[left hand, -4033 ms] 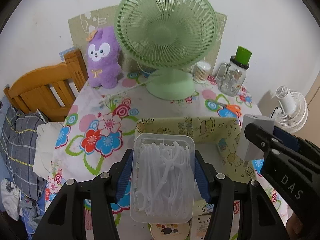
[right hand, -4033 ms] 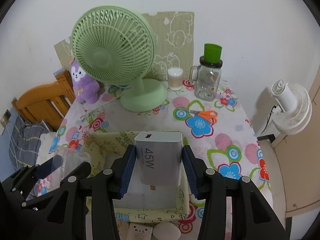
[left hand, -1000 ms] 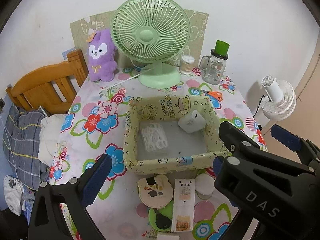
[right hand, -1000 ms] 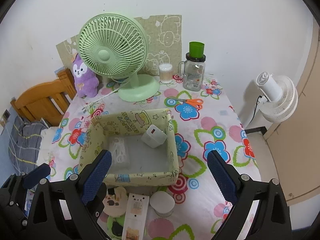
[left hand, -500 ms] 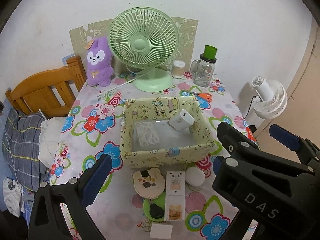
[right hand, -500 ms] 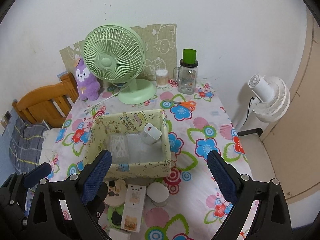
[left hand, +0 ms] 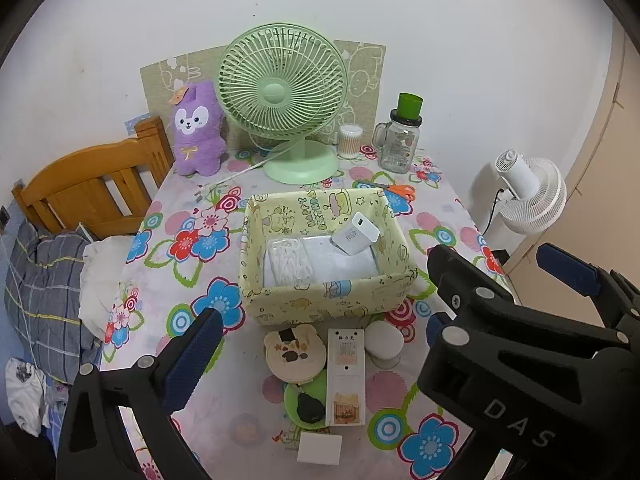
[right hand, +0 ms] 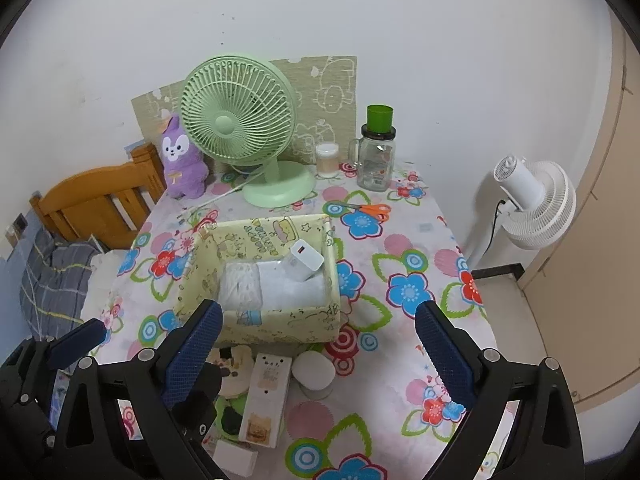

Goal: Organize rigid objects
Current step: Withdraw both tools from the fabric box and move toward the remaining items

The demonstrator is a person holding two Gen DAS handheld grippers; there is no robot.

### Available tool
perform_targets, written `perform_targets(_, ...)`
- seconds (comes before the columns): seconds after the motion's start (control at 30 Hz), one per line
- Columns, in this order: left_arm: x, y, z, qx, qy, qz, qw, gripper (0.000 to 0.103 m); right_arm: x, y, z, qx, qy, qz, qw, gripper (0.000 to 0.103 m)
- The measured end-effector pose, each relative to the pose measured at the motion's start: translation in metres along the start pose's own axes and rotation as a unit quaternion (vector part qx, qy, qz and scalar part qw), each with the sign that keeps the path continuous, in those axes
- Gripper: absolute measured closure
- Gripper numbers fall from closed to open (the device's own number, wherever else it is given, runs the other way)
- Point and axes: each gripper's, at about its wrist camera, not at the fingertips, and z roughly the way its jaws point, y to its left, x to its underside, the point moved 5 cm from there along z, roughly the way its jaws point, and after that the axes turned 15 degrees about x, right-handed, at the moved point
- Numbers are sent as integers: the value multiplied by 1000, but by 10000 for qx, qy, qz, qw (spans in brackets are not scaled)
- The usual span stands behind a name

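- Two hand-held tools hover above a counter [right hand: 400, 240] covered in a bright flower-print cloth.
- The right tool [right hand: 316, 348] has its blue-padded jaws spread wide and carries nothing.
- The left tool [left hand: 316, 344] is also spread wide and empty. The right tool's black body covers its far jaw in the left view.
- Straight ahead of both tools sits a pale yellow fabric bin [right hand: 280, 322] printed with cartoon figures.
- Inside the bin, a clear box of white floss picks [left hand: 289, 261] lies flat on the left side of the floor.
- A white charger block [left hand: 355, 234] is also in the bin, tilted against the back right corner.
- Judging by this, two items are already sorted and more are left.
- Between the tools and the bin's near wall, several items lie out on the cloth.
- These are a round bear-shaped case [left hand: 294, 354], a tall white carton [left hand: 346, 376] and a round white puck [left hand: 384, 344].
- Closer in lie a green dish with a dark object [left hand: 306, 404] and a small white block [left hand: 319, 448].
- Beyond the bin, orange scissors [right hand: 370, 210] lie on the cloth.
- At the back stand a green desk fan [right hand: 240, 128], a purple plush toy [right hand: 182, 160] and a glass jar with a green lid [right hand: 376, 156].
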Motion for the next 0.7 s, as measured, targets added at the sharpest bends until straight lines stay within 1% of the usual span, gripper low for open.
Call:
perform_targets(0.17,4,-1,-6,7,-110,48,9999,0,4,1,-7,-63,-128,-30,9999,5)
perform_targets(0.3,8,-3,-8,-1,-156,121,9998,0,9,5,-14,-232,-255,-121,9993,5)
perform_targets(0.4,14,-4,-6,13,-151,162,9998,0,14,8,-14,-249,-300,-186,9991,4)
perform_targets(0.57,27,-4,3,118,-73,94,9999,0,27,12,-5,-347,-207,-261,9988,5)
perform_targets(0.7,39,-4,11,101,-17,50,9999,0,39,14,3,-434,-103,-301,9986,5)
